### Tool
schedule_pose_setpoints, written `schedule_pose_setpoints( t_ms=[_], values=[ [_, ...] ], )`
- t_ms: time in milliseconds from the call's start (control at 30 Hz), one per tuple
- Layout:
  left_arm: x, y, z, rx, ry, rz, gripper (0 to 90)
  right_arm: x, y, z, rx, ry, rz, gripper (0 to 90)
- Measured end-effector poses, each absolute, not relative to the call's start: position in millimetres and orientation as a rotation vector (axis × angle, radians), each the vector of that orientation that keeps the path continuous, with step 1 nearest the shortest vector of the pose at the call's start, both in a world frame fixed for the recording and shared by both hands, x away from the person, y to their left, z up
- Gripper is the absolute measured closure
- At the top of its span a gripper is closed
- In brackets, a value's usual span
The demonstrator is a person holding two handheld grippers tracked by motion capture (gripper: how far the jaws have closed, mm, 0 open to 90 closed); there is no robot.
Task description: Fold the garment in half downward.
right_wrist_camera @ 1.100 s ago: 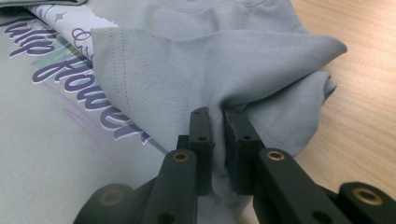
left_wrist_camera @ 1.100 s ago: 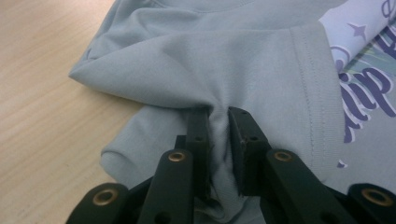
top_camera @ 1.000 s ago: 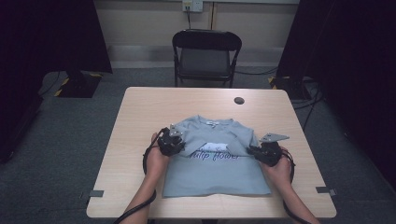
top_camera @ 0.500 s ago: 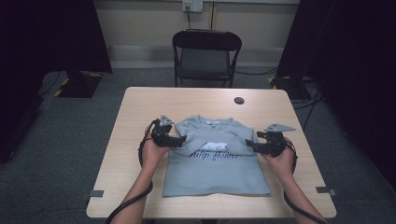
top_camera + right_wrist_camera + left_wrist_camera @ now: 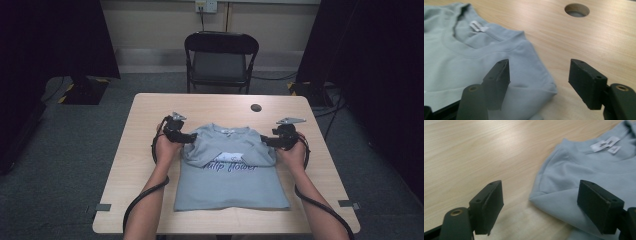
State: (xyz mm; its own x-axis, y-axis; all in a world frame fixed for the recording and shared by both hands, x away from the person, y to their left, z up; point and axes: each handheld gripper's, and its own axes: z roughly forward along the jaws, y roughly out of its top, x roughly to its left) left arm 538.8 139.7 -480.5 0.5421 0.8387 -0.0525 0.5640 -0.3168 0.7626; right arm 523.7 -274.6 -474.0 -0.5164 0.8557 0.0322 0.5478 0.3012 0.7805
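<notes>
Blue T-shirt point(image 5: 232, 170) lies flat, sleeves folded in; both grippers point(image 5: 186, 136) point(image 5: 266, 141) gape wide, empty, at its shoulders, likely to grip the next fold.

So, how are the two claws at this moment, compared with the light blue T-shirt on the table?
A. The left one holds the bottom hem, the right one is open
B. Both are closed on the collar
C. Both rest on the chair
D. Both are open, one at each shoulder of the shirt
D: the left claw and the right claw each show their jaws spread wide with nothing between them, at the folded shoulder corners of the T-shirt.
</notes>
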Motion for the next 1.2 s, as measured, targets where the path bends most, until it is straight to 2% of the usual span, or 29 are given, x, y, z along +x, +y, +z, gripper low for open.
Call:
schedule_pose_setpoints(
  t_ms=[433,567,633,733,767,833,867,967,1067,1200],
  values=[
    [559,131,-496,2.065,1.154,0.462,25.2,552,-266,-490,1.259,2.220,0.942,36.5],
    [559,127,-496,2.083,1.132,0.469,30.2,553,-262,-492,1.259,2.224,0.913,42.4],
    [557,126,-494,2.097,1.108,0.451,41.9,553,-262,-492,1.263,2.231,0.947,49.5],
    [555,123,-493,2.108,1.094,0.437,51.6,551,-263,-494,1.283,2.226,0.982,55.6],
    [555,122,-492,2.112,1.091,0.430,57.7,551,-263,-494,1.279,2.227,0.991,59.4],
    [554,121,-491,2.116,1.087,0.415,62.6,550,-262,-493,1.277,2.237,0.998,66.2],
    [554,120,-491,2.121,1.085,0.405,69.1,550,-261,-493,1.275,2.243,1.002,68.7],
    [553,118,-490,2.128,1.087,0.380,79.9,549,-259,-493,1.281,2.261,1.018,79.3],
    [553,115,-488,2.143,1.101,0.381,81.7,550,-258,-492,1.315,2.271,1.026,85.4],
    [554,114,-486,2.152,1.114,0.352,82.2,550,-258,-490,1.332,2.278,1.018,86.3]
  ],
)
